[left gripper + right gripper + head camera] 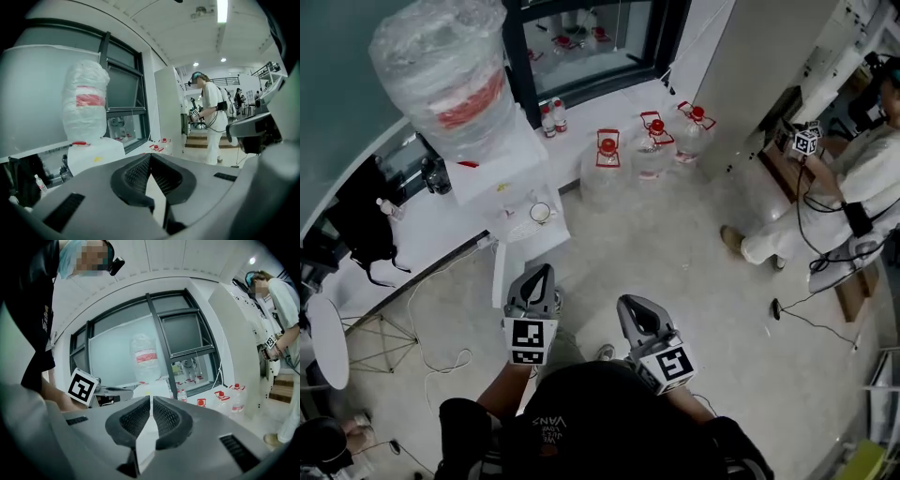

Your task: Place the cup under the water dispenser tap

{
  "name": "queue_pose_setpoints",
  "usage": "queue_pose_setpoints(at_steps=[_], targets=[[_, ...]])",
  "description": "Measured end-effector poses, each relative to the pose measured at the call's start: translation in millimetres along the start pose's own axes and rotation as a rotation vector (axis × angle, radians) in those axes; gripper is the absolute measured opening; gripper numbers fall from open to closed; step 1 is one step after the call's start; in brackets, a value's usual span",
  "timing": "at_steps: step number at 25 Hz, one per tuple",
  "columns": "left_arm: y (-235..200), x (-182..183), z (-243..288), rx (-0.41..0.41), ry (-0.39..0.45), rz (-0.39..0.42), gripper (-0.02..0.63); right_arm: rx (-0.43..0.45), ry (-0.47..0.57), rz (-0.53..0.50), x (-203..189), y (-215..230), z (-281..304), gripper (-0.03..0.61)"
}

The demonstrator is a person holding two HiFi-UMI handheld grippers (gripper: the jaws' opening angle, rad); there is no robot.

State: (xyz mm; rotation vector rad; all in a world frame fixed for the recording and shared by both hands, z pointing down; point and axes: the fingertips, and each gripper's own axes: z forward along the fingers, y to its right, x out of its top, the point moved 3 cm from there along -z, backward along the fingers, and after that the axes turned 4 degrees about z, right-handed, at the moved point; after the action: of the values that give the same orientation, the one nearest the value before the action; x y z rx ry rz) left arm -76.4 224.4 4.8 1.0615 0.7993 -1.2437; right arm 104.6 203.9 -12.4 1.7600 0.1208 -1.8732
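Observation:
A white water dispenser (492, 159) stands at the upper left, with a plastic-wrapped bottle (441, 66) on top. A small white cup (541, 213) sits on the dispenser's tray below its front. My left gripper (541, 270) hangs short of the cup, above the floor, shut with nothing between its jaws. My right gripper (628, 302) is beside it to the right, also shut and empty. In the left gripper view the left gripper (150, 155) points past the dispenser (96, 152). In the right gripper view the right gripper (151, 398) faces the bottle (144, 357).
Several large water jugs (607, 161) with red caps stand on the floor by the window, and two small bottles (553, 117) stand on the sill. A person in white (862, 187) sits at the right. Cables (441, 361) trail over the floor, and a black bag (356, 220) hangs at the left.

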Motion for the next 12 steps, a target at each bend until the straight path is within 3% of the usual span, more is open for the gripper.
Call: queue_pose_setpoints(at_steps=[5,12], targets=[[25.2,14.4,-35.8,-0.061,0.049,-0.025,0.018,0.003,-0.017,0.010,3.4,-6.4,-21.1,0.046],[33.0,25.4,-73.6,-0.074,0.089,-0.039,0.018,0.027,-0.020,0.014,8.9,-21.2,-34.0,0.046]])
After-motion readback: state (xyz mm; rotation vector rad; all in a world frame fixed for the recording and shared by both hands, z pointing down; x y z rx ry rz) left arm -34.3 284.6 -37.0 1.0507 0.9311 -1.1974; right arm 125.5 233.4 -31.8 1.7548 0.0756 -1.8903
